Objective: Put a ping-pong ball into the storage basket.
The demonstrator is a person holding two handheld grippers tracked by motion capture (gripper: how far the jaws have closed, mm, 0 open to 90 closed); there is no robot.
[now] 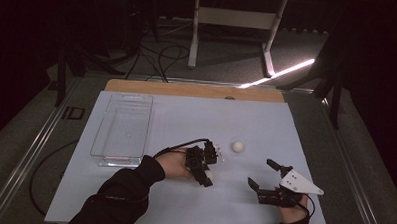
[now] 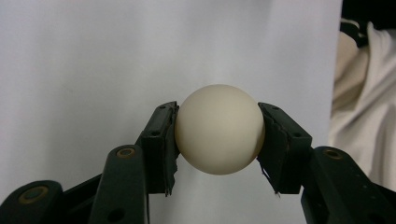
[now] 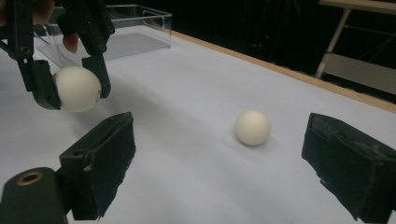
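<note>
My left gripper [image 2: 218,130] is shut on a cream-white ball [image 2: 219,129], its pads pressing both sides; it points down at the white table sheet. In the high view that gripper [image 1: 208,176] sits near the table's middle with the held ball [image 1: 210,175] at its tip. The right gripper view shows the same held ball [image 3: 77,88] lifted off the sheet, upper left. A second white ball [image 1: 238,146] [image 3: 252,127] lies loose on the sheet. My right gripper [image 1: 261,172] [image 3: 219,163] rests open at the front right, jaws wide, aimed toward the loose ball, nothing between them.
A clear plastic tray [image 1: 122,129] [image 3: 140,21] stands at the table's left, apparently holding nothing. The white sheet [image 1: 266,119] covers a wooden tabletop whose far edge [image 1: 192,90] shows. Cables and a table frame [image 1: 234,23] lie on the dark floor beyond.
</note>
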